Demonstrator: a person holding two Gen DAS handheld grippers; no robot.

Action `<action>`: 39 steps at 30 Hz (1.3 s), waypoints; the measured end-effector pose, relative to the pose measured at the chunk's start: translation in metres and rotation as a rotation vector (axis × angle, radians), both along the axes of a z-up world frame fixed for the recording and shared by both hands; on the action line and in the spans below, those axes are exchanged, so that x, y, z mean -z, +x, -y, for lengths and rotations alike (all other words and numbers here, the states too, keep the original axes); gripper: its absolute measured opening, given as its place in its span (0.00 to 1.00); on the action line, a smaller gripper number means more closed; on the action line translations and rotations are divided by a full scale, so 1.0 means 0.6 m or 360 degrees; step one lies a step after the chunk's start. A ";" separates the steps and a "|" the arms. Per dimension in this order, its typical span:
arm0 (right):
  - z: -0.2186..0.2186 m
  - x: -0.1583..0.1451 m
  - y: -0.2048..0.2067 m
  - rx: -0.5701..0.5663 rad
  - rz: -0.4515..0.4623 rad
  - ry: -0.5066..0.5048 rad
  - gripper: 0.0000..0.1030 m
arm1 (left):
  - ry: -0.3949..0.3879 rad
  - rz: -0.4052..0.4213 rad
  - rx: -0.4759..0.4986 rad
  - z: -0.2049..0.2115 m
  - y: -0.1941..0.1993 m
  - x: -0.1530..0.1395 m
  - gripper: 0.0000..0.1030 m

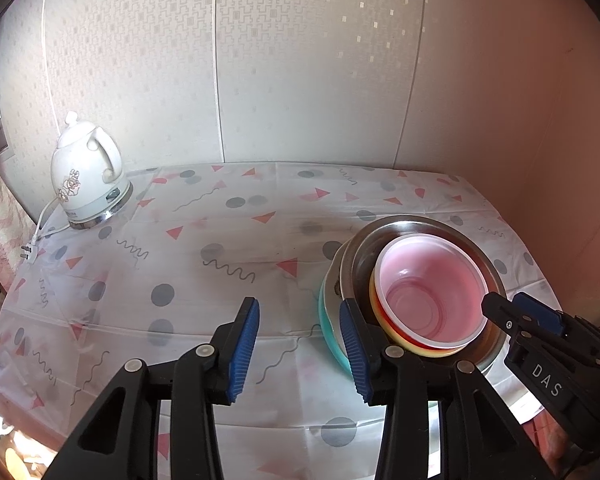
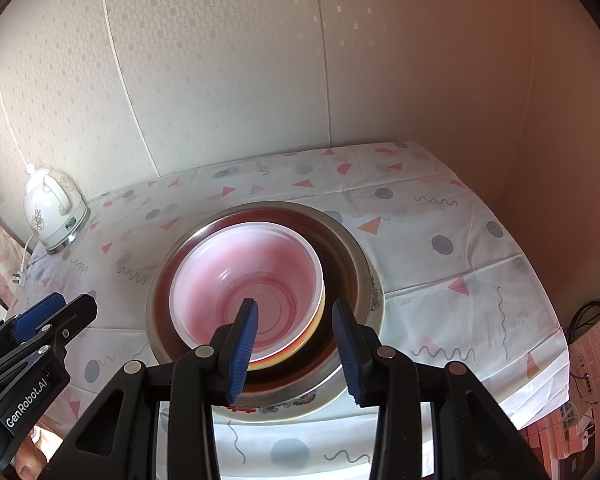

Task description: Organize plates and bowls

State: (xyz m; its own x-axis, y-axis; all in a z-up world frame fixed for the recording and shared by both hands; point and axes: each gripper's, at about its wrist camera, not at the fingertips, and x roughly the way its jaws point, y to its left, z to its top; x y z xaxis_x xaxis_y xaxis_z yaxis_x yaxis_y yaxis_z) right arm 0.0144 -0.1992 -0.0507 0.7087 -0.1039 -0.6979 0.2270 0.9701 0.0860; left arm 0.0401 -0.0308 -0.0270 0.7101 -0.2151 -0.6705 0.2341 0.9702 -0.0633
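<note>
A stack of dishes stands on the table: a pink plastic bowl (image 1: pixel 430 292) (image 2: pixel 248 288) nests in a steel bowl (image 1: pixel 412 232) (image 2: pixel 340 248), over a patterned plate (image 2: pixel 376 300) and a teal bowl (image 1: pixel 326 320). My left gripper (image 1: pixel 300 344) is open and empty, just left of the stack. My right gripper (image 2: pixel 296 344) is open above the pink bowl's near rim, one finger over the inside and one outside; it also shows in the left wrist view (image 1: pixel 516 308). The left gripper shows at the left of the right wrist view (image 2: pixel 56 312).
A white electric kettle (image 1: pixel 86 178) (image 2: pixel 54 212) with its unplugged cord (image 1: pixel 40 228) stands at the table's far left corner. The patterned tablecloth (image 1: pixel 204 248) covers the table. Walls close the back and right. Cables and boxes (image 2: pixel 584 360) lie off the right edge.
</note>
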 end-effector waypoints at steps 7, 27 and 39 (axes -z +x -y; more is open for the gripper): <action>0.001 0.001 0.000 -0.0003 0.0002 0.0001 0.38 | 0.0013 -0.0001 0.0003 0.003 0.000 0.001 0.45; 0.003 0.002 0.005 -0.0011 0.0004 0.0003 0.38 | 0.0020 0.0031 0.0023 0.009 -0.002 -0.003 0.54; 0.002 0.004 0.007 -0.0007 0.0001 0.0006 0.38 | 0.0008 0.0040 0.0044 0.013 0.000 -0.003 0.57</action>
